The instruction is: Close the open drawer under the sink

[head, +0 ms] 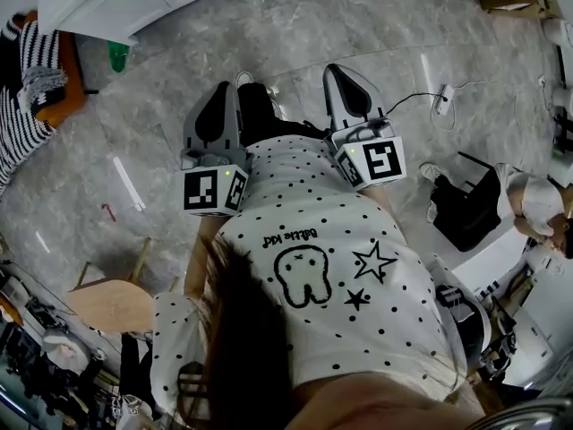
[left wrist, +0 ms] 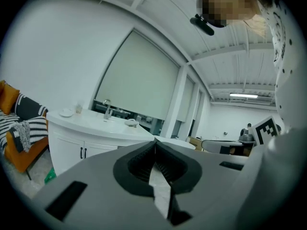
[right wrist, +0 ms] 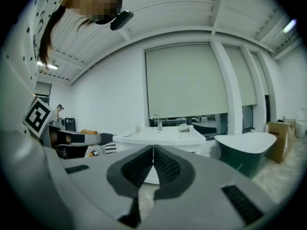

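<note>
The white sink cabinet with a faucet stands some way off; it shows in the left gripper view at left and in the right gripper view at centre. In the head view it is at the top left. I cannot make out an open drawer on it; two black door handles show. My left gripper and right gripper are held side by side in front of the person's body, both shut with nothing between the pads, far from the cabinet.
An orange chair with a striped blanket stands left of the cabinet. A green object lies on the marble floor. A dark green bathtub is right of the cabinet. A wooden stool and a black bag flank the person.
</note>
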